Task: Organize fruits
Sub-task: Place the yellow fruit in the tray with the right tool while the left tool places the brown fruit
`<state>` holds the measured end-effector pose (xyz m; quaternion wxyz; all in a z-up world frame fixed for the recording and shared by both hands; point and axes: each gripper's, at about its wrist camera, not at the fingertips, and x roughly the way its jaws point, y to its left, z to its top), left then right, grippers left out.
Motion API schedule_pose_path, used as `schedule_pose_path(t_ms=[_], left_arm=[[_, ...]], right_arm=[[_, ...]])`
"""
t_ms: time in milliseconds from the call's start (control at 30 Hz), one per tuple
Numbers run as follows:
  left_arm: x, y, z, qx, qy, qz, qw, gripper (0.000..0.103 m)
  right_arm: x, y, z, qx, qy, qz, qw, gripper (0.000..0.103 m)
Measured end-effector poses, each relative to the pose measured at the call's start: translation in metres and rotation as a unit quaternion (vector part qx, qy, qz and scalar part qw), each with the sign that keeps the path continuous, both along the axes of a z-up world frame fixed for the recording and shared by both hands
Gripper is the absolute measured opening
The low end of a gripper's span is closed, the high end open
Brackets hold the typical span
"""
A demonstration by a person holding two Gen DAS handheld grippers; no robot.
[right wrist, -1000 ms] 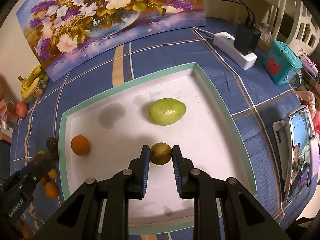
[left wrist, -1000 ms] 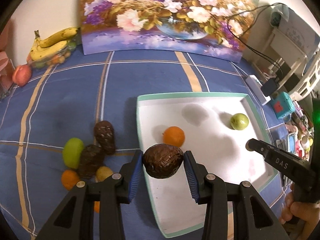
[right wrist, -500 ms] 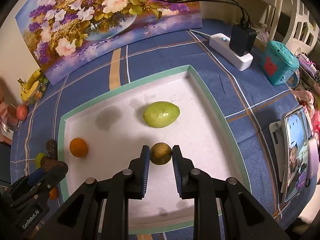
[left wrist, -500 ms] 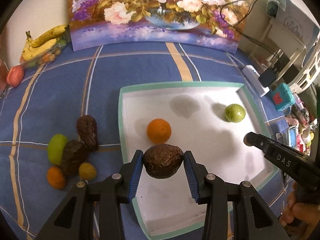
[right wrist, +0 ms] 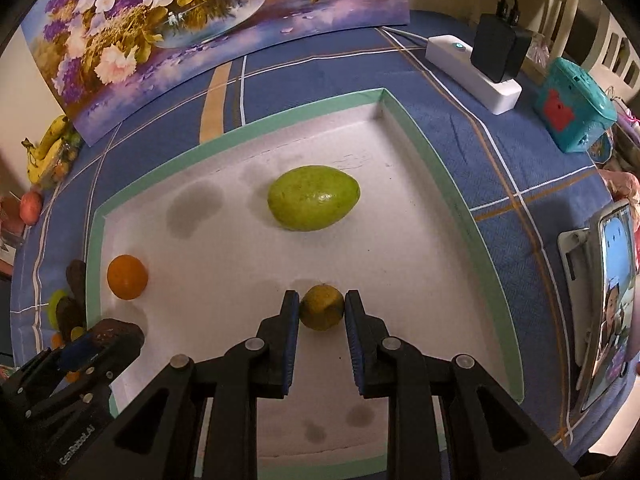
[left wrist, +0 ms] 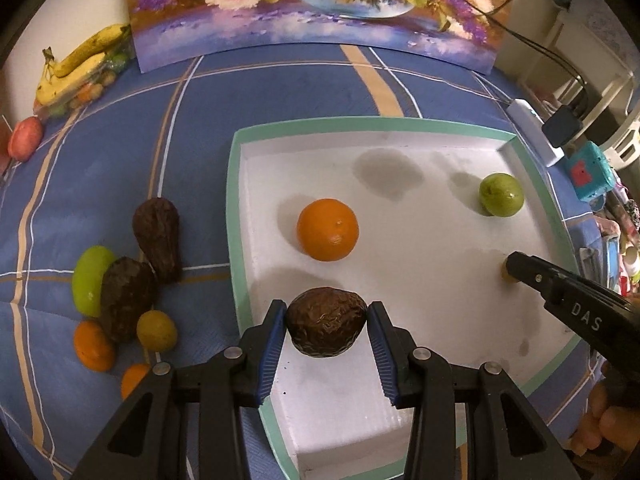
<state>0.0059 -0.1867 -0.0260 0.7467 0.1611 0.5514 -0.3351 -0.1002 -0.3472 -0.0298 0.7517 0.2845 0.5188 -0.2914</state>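
Left wrist view, bottom center: left gripper [left wrist: 327,328], black arms with ribbed blue pads, clamped on a dark brown avocado [left wrist: 326,322], wrinkled and leathery, held over the near left corner of the white tray [left wrist: 236,216]. Tray floor matte and foam-like, faintly stained, bordered by a mint-green rim. Just beyond the avocado, a round glossy orange [left wrist: 327,229] on the tray floor. Far right of the tray, a smooth green fruit [left wrist: 501,194] near the rim. Right edge: right gripper [left wrist: 510,270] reaching in, tip pressed on a small yellowish fruit mostly hidden behind it.

Left of the tray, on the blue plaid tablecloth [left wrist: 100,176], a touching cluster: 2 more wrinkled avocados [left wrist: 157,238], a lime-green fruit [left wrist: 90,280], a small yellow-green one [left wrist: 157,330] and 2 oranges [left wrist: 94,346]. Upper left: bananas [left wrist: 78,68] and a pink peach-like fruit [left wrist: 26,138]. Top: a floral painting [left wrist: 320,12] standing upright.

Right wrist view, bottom center: same kind of blue-padded fingers closed tight on a small round yellow-green fruit [right wrist: 321,307], dull-skinned, low over the tray floor. Beyond it, the egg-shaped green fruit, smooth and shiny. Upper right: white power strip [right wrist: 472,76] with black adapters, teal box [right wrist: 574,108]. Right edge: a phone [right wrist: 612,296] on a stand.
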Motion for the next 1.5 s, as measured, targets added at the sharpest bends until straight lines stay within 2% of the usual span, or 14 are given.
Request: schedule_pose_path(t_ms=[400,533,833,1200,1300,1500], left_arm=[[0.003,-0.001,0.0,0.002,0.006,0.006,1.0,0.046],[0.004,0.001,0.004,-0.002,0.005,0.005,1.0,0.056],[0.002,0.002,0.019,-0.019,-0.001,0.005,0.9998,0.056],[0.011,0.016,0.031,-0.032,-0.006,0.023,0.9992,0.056],[0.014,0.018,0.033,-0.035,-0.008,0.032,0.9988,0.065],[0.026,0.029,0.036,-0.038,-0.009,0.058,0.9976,0.069]], right_arm=[[0.002,0.001,0.003,-0.006,0.007,0.005,1.0,0.025],[0.001,0.001,0.008,-0.01,0.002,0.006,1.0,0.029],[-0.002,0.002,0.026,-0.027,-0.013,0.008,1.0,0.03],[0.001,0.005,0.029,-0.031,-0.015,0.013,0.999,0.03],[0.001,0.006,0.029,-0.032,-0.014,0.015,0.999,0.03],[0.002,0.006,0.03,-0.034,-0.015,0.016,0.999,0.03]])
